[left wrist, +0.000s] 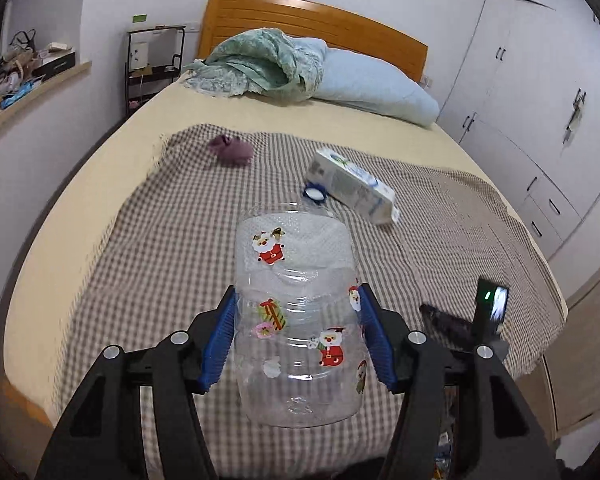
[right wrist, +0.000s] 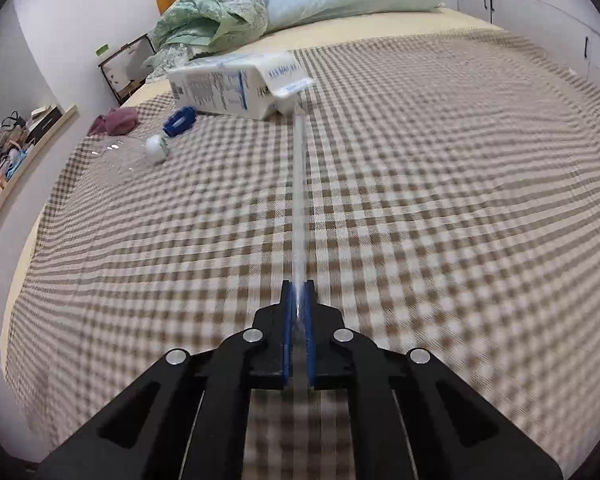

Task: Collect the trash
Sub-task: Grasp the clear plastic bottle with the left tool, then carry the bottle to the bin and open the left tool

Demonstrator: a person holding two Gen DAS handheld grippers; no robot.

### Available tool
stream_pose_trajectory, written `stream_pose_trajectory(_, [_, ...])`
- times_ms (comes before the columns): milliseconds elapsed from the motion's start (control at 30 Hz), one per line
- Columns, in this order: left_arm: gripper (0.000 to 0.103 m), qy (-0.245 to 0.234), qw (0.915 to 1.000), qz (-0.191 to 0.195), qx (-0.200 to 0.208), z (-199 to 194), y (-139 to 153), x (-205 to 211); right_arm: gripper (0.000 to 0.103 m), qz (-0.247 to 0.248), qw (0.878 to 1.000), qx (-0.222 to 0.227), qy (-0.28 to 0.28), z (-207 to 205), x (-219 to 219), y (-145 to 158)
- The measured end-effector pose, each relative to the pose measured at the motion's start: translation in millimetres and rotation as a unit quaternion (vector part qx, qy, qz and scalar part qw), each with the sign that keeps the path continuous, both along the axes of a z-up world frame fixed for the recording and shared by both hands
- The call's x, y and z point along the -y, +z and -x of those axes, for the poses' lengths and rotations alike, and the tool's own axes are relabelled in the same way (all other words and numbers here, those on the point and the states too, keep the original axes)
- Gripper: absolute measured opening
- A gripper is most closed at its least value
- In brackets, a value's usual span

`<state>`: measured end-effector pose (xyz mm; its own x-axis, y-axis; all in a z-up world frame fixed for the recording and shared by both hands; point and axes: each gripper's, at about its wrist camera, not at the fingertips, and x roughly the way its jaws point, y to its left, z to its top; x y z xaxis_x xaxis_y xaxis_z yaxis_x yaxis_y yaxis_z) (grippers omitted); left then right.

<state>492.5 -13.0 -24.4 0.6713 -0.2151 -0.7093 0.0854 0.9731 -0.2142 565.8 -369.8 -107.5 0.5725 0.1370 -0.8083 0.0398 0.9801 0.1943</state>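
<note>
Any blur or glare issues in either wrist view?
Left wrist: heavy fisheye bending; milk carton slightly smeared, clear bottle sharp with mild highlights. Right wrist: checked blanket streaked with motion blur, straw soft; carton readable. No harsh glare in either.

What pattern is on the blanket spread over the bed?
The blanket has a brown-and-white check, clearest in the right wrist view.

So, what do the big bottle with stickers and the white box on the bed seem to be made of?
The bottle looks like thin clear plastic, glossy: the checked cover shows through it and its ribbed wall catches highlights. It sits between the left claw pads. The box seems printed carton, smooth and coated, with folded edges and a sealed end flap; I cannot confirm a lining.
</note>
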Motion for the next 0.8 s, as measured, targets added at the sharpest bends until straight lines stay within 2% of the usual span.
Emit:
stream_pose_trajectory(100, [0.057, -0.021, 0.9996, 0.014, -0.01, 25.0, -6.8, 20.5, 0.005, 0.032, 0.998, 0.046, 0.003, 48.8, 11.1, 40.2])
stream_pose_trajectory(233, [0.057, -0.09, 0.9947, 0.035, -0.034, 52.4, -25.1, 84.4, 0.006, 0.063, 0.995, 0.068, -0.032, 142.9, 67.1, 70.6])
stream_pose_trajectory(300, [0.057, -0.148, 0.9859, 0.046, -0.063, 67.5, -42.3, 135.8, 0.006, 0.074, 0.993, 0.064, -0.06, 189.4, 101.3, 72.7])
stream_pose_trajectory(367, [0.057, -0.209, 0.9714, 0.062, -0.095, 78.5, -62.9, 184.9, 0.006, 0.087, 0.989, 0.041, -0.111, 249.8, 149.6, 66.6])
stream_pose_trajectory(400, [0.057, -0.235, 0.9635, 0.064, -0.111, 87.5, -74.6, 208.6, 0.006, 0.086, 0.988, 0.025, -0.128, 267.2, 162.3, 60.7])
stream_pose_trajectory(500, [0.058, -0.318, 0.929, 0.037, -0.185, 114.4, -130.6, 291.6, 0.006, 0.066, 0.979, -0.046, -0.188, 347.9, 214.7, 20.7])
stream_pose_trajectory(633, [0.058, -0.395, 0.8701, 0.001, -0.294, 147.1, -215.2, 386.9, 0.006, 0.037, 0.965, -0.144, -0.218, 418.4, 240.1, -53.2])
stream_pose_trajectory(700, [0.058, -0.412, 0.8383, -0.02, -0.356, 157.7, -267.7, 431.6, 0.006, 0.011, 0.961, -0.163, -0.223, 438.4, 242.7, -78.4])
stream_pose_trajectory(733, [0.058, -0.412, 0.8289, -0.032, -0.377, 160.4, -286.3, 445.1, 0.006, 0.001, 0.959, -0.169, -0.226, 447.7, 243.9, -90.3])
stream_pose_trajectory(767, [0.058, -0.408, 0.8161, -0.052, -0.406, 164.8, -313.7, 464.0, 0.006, -0.005, 0.958, -0.174, -0.227, 451.7, 244.8, -97.2])
stream_pose_trajectory(800, [0.058, -0.405, 0.8082, -0.067, -0.423, 168.4, -332.0, 477.0, 0.006, -0.014, 0.957, -0.179, -0.229, 456.1, 245.9, -105.9])
